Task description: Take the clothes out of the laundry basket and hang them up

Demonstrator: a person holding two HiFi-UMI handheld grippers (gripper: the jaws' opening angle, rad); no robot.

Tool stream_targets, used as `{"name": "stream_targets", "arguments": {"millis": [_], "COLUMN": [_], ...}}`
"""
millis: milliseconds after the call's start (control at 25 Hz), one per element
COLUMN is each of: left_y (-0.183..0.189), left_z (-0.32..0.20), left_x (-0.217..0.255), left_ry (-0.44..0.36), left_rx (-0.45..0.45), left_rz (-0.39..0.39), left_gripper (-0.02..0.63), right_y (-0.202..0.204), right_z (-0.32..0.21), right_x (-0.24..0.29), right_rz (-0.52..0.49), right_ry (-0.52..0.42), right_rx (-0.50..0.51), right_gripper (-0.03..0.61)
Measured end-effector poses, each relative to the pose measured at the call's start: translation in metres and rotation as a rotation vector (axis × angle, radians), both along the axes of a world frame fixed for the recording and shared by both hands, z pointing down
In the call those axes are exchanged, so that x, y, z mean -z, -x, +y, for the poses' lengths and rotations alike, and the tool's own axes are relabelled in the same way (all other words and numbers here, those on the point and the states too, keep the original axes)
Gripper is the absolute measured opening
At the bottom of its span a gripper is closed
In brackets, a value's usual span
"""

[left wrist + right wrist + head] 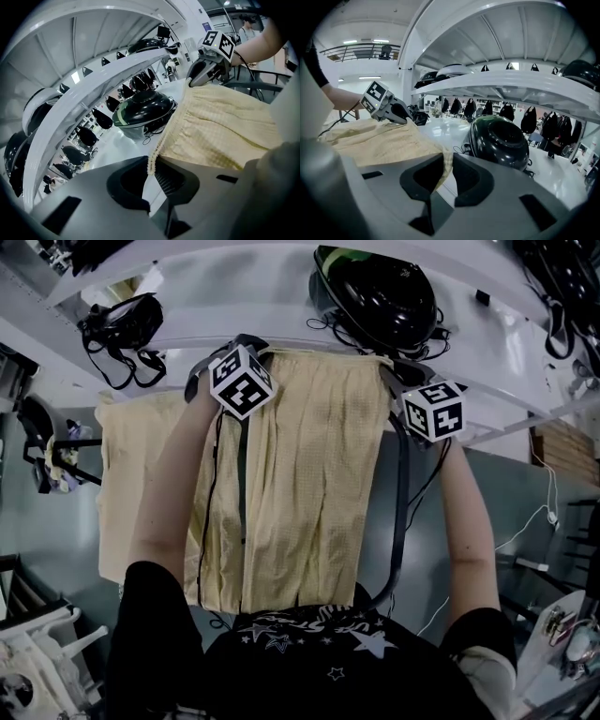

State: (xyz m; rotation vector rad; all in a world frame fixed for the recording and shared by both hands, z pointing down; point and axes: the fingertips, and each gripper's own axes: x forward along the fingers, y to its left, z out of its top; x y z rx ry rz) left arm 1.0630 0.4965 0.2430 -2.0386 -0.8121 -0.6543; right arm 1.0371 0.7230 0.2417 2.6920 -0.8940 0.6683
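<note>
- Head view: a yellow cloth (300, 484) fills the centre and hangs toward 6 o'clock.
  - The left gripper (251, 346) holds its top edge at 11 o'clock and the right gripper (394, 368) holds it at 1 o'clock, so the edge is stretched between them.
  - Above, at 12 o'clock, a black helmet (380, 296) sits on a white shelf (234, 320).
  - A second cloth (122, 474), also yellow, shows at 9 o'clock, past the left forearm.
- Left gripper view: the left gripper (152, 171) has its jaws nearly together, pinching the gathered edge of the cloth (220, 126).
  - From the jaws the cloth spreads toward 2 o'clock.
  - There the right gripper (201, 77) bites the far corner.
  - The helmet (143, 110) is at centre, under the curved shelf (108, 79).
- Right gripper view: the right gripper (445, 173) has its jaws close together, with the cloth's edge caught in the narrow gap.
  - The cloth (370, 140) runs toward 9 o'clock.
  - The left gripper (401, 115) grips it at 10 o'clock.
  - The helmet (499, 138) is at 3 o'clock, below the shelf (497, 86).
</note>
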Motion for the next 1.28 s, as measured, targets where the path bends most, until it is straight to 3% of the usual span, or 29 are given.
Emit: {"name": "stream_targets", "arguments": {"millis": [120, 240, 320, 560, 760, 1000, 1280], "left_y": [-0.001, -0.001, -0.001, 0.009, 0.034, 0.082, 0.155], "left_z": [-0.001, -0.005, -0.009, -0.014, -0.016, -0.029, -0.046], "left_x": [-0.008, -0.011, -0.010, 0.021, 0.064, 0.115, 0.140], "left_ry": [-0.011, -0.007, 0.001, 0.062, 0.176, 0.340, 0.463], "left_rx": [0.019, 0.049, 0.066, 0.085, 0.088, 0.107, 0.047], "left_rz": [-0.004, -0.007, -0.005, 0.054, 0.110, 0.179, 0.201], "left_gripper": [0.082, 0.179, 0.204, 0.204, 0.196, 0.183, 0.163], "right_y": [0.001, 0.005, 0.008, 0.018, 0.041, 0.091, 0.168], "right_z": [0.002, 0.002, 0.001, 0.006, -0.002, -0.024, -0.061], "right_x": [-0.014, -0.020, -0.016, 0.019, 0.060, 0.109, 0.149], "right_rz": [-0.040, -0.060, -0.046, 0.039, 0.116, 0.200, 0.288], "right_ry": [0.035, 0.040, 0.032, 0.062, 0.084, 0.055, 0.040], "right_rx": [-0.001, 0.010, 0.006, -0.025, -0.043, -0.068, -0.104], "right_gripper": [0.102, 0.155, 0.156, 0.155, 0.151, 0.147, 0.135]}}
